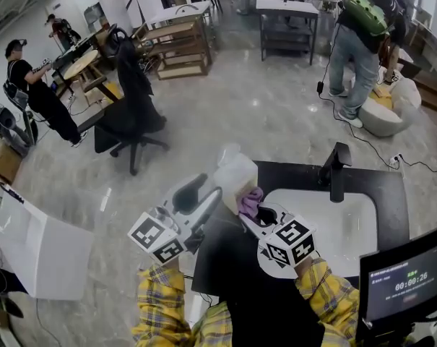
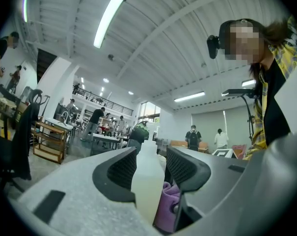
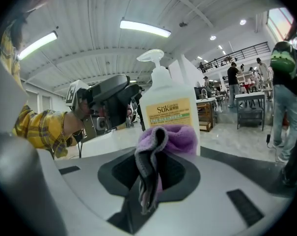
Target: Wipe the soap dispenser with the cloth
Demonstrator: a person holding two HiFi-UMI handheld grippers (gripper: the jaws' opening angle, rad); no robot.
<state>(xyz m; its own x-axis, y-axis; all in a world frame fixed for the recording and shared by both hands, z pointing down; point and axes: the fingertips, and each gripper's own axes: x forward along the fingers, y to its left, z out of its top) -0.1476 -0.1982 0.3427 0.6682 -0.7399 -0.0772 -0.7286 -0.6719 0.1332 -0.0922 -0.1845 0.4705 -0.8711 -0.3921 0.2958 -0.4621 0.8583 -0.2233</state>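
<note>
A pale, translucent soap dispenser [image 1: 235, 176] with a pump top is held up over the dark counter's left end [image 1: 290, 173]. My left gripper [image 1: 215, 192] is shut on the soap dispenser body [image 2: 147, 180], one dark pad on each side. My right gripper [image 1: 253, 214] is shut on a purple cloth [image 1: 250, 201], which presses against the bottle's right side. In the right gripper view the cloth [image 3: 164, 142] bunches out of the jaws against the labelled bottle [image 3: 170, 113], with the left gripper [image 3: 111, 102] behind it. In the left gripper view the cloth [image 2: 167, 206] shows low beside the bottle.
A white sink basin [image 1: 348, 230] with a black faucet [image 1: 339, 169] lies to the right in the counter. A monitor [image 1: 407, 279] stands at the lower right. On the floor are a black office chair [image 1: 130, 118], a white box [image 1: 37, 255] and several people farther off.
</note>
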